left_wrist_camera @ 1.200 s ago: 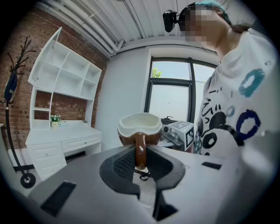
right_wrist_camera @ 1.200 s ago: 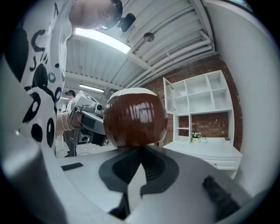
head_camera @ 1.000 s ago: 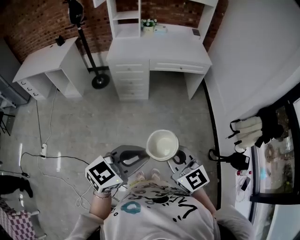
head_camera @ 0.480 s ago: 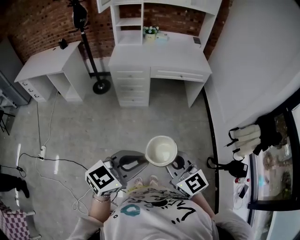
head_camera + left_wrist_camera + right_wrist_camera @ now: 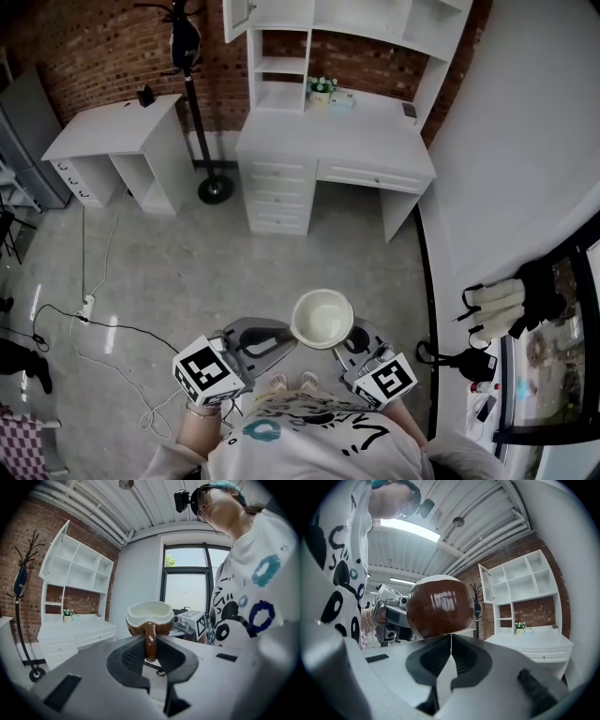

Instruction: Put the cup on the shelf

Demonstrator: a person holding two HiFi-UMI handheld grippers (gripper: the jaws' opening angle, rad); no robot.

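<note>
Item: cup, glazed brown outside, cream inside, with a single loop handle. Location: carried in the air well short of the white desk, over the bare floor in front of it, mouth upward. The shelf rises from the back of that desk, its compartments open. Hold: the left gripper has its jaws drawn narrow on the handle. The right gripper, on the cup's other side, has its jaws fully together with nothing between them, the tips just under the rounded brown wall; contact cannot be confirmed. Handling, judged: rigid ceramic, moderately heavy, breakable, with a slick glaze. The handle is the sure purchase but lets the bowl swing, so a prop beneath the base suits it, and it should be set down flat. Markings: a pale printed patch on the brown wall, too blurred to read; black-and-white square patterns on each gripper's cube; no brand legible. Also on the desk: a small flower pot.
</note>
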